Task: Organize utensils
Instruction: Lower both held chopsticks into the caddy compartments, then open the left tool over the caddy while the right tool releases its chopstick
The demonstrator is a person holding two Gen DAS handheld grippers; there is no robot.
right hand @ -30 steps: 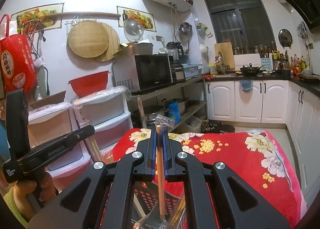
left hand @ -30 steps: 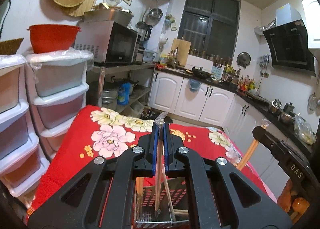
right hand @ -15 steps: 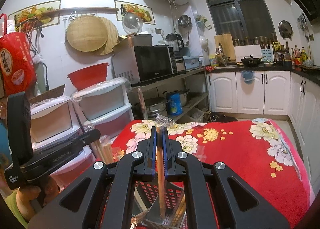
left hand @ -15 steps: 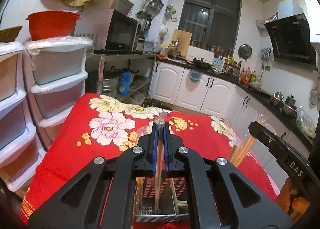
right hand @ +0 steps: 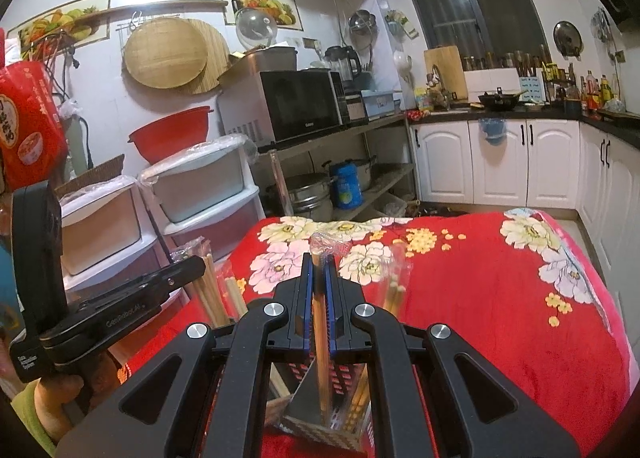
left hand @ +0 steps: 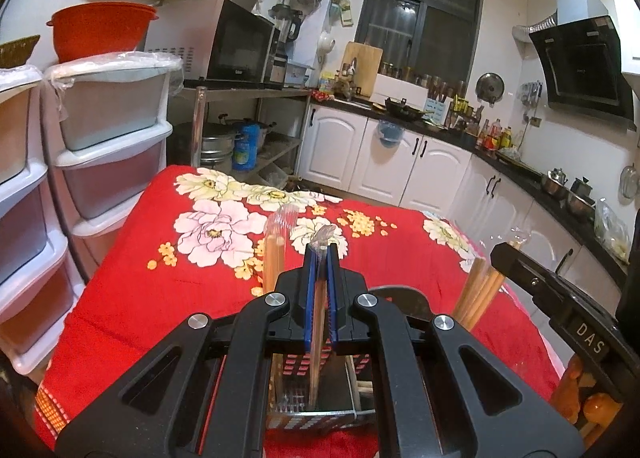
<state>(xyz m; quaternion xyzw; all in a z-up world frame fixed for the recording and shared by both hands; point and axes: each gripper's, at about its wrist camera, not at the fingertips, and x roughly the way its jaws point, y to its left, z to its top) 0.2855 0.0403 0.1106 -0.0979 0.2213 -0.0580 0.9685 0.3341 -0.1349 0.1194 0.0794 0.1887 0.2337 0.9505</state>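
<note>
Wooden chopsticks, wrapped in clear plastic, stand clamped between both pairs of my fingers. My left gripper [left hand: 320, 254] is pinched tight on one wrapped pair [left hand: 318, 334], and my right gripper [right hand: 319, 264] is closed just as narrowly on another [right hand: 321, 346]. Each pair runs upright, its long axis passing down through the fingers, with the crinkled wrapper end poking out above the tips and the lower end hanging below. Directly beneath both sets of fingers sits the perforated metal holder [left hand: 316, 414], resting on the red floral cloth [left hand: 132, 298]. More wrapped chopsticks [left hand: 275, 254] already stand in it. I judge both lower ends sit over or just inside the holder's mouth, so what remains is straight down; neither hand looks clearly nearer.
</note>
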